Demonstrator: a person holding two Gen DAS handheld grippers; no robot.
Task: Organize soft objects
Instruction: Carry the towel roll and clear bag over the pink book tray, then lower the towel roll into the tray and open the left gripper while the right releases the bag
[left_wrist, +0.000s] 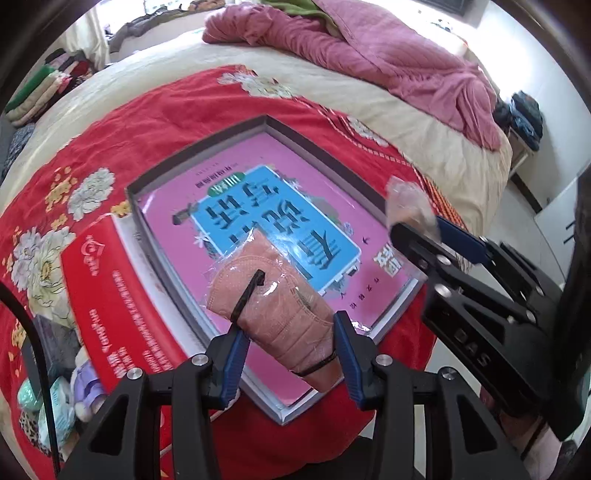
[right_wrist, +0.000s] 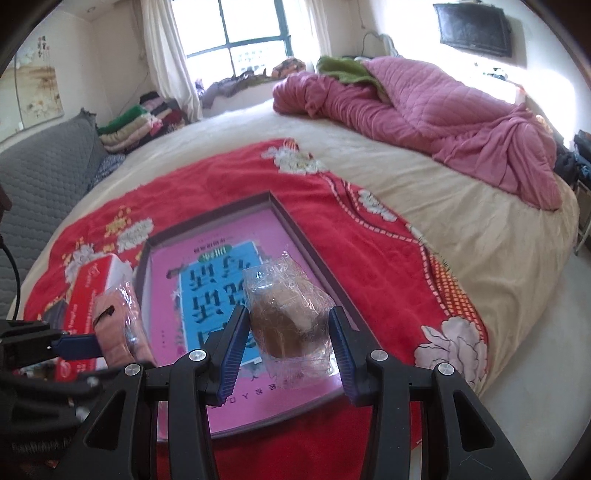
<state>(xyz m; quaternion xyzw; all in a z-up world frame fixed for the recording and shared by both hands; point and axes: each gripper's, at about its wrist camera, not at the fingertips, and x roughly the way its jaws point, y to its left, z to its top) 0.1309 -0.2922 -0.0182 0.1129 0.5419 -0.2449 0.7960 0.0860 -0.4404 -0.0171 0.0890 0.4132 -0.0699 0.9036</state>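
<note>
Two wrapped bundles: pink roll (left_wrist: 273, 306) in left jaws, brown one (right_wrist: 290, 325) in right jaws.

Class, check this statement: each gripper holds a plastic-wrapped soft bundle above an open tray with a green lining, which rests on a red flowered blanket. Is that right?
One detail is wrong: the tray is lined pink with a blue panel, not green, as the right wrist view shows. The left gripper grips the pink bundle, the right gripper the brown bundle, above the red flowered blanket.
</note>
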